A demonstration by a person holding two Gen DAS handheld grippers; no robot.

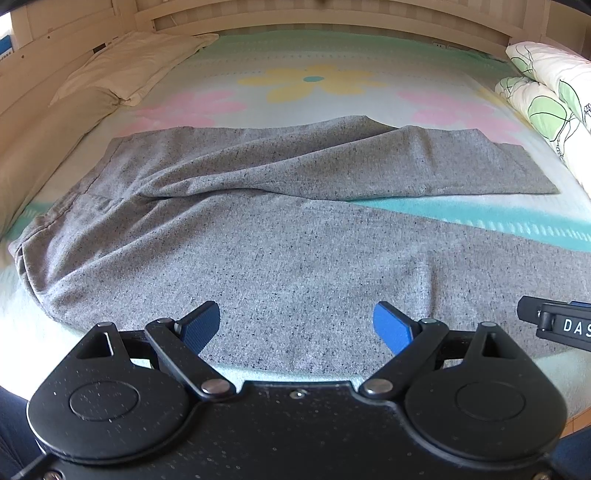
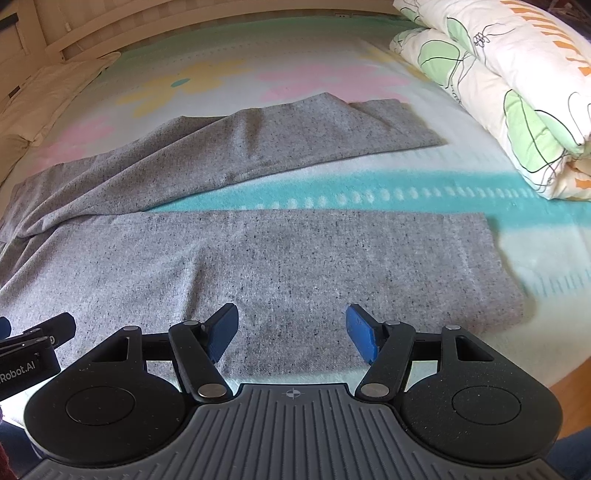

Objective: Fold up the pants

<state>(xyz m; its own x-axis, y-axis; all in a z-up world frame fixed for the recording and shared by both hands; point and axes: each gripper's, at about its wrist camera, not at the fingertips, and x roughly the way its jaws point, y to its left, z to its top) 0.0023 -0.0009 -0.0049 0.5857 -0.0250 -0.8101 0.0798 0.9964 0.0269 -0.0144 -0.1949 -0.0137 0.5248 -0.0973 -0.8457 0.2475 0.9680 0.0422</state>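
Note:
Grey speckled pants (image 1: 280, 258) lie spread flat on the bed, waist at the left, the two legs reaching right and split apart. The near leg (image 2: 295, 266) lies straight in front of me; the far leg (image 2: 258, 140) angles away. My left gripper (image 1: 295, 325) is open and empty, over the near edge of the pants by the thigh. My right gripper (image 2: 291, 332) is open and empty, over the near edge of the near leg. The right gripper's tip shows at the right edge of the left wrist view (image 1: 554, 321).
The bed has a flowered sheet (image 1: 314, 81) with a teal band (image 2: 369, 188). A cream pillow (image 1: 125, 66) lies at the far left. A rolled leaf-print duvet (image 2: 517, 85) lies along the right side. A wooden headboard (image 1: 332, 18) stands behind.

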